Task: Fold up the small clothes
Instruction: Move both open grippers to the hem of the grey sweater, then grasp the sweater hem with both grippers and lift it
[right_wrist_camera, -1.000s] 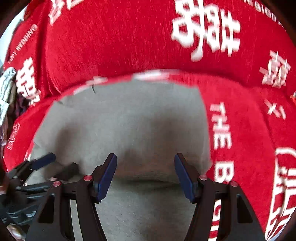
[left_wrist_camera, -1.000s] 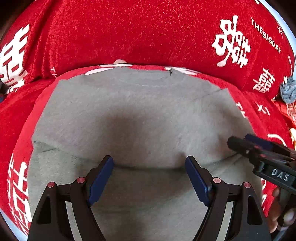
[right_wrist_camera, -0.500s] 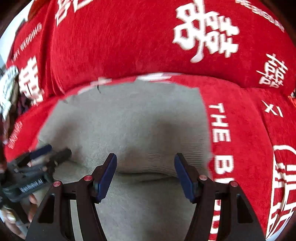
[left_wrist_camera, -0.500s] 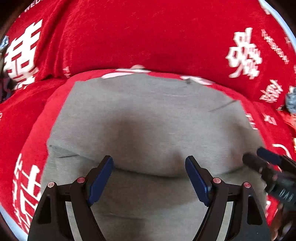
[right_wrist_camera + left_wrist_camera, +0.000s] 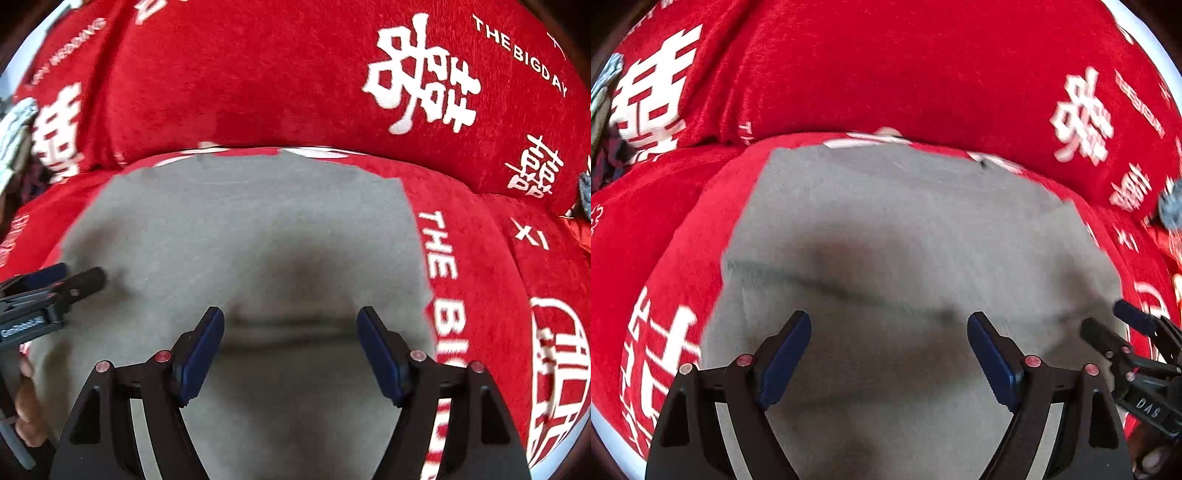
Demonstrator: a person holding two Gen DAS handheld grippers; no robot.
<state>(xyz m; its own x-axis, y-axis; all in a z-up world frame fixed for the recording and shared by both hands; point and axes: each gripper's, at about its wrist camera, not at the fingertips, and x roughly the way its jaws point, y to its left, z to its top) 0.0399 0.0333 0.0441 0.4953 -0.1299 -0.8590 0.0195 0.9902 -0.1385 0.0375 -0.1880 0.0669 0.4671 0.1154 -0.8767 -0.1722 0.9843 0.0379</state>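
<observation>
A grey garment [image 5: 905, 221] lies folded flat on a red sofa seat, with a fold edge running across it just beyond my fingertips. It also fills the middle of the right wrist view [image 5: 240, 240]. My left gripper [image 5: 889, 328] is open and empty over the garment's near left part. My right gripper [image 5: 290, 325] is open and empty over its near right part. The right gripper shows at the right edge of the left wrist view [image 5: 1115, 325], and the left gripper at the left edge of the right wrist view [image 5: 74, 277].
The red sofa cover [image 5: 886, 74] with white characters rises as a backrest behind the garment. Other cloth lies at the far left [image 5: 14, 140] and far right [image 5: 1171, 206]. Bare red seat [image 5: 498, 277] lies right of the garment.
Both grippers stayed open and drew back slightly. The left wrist view shifted left, so the garment now sits more to the right in it. The fold edge lies farther from my left fingertips.
</observation>
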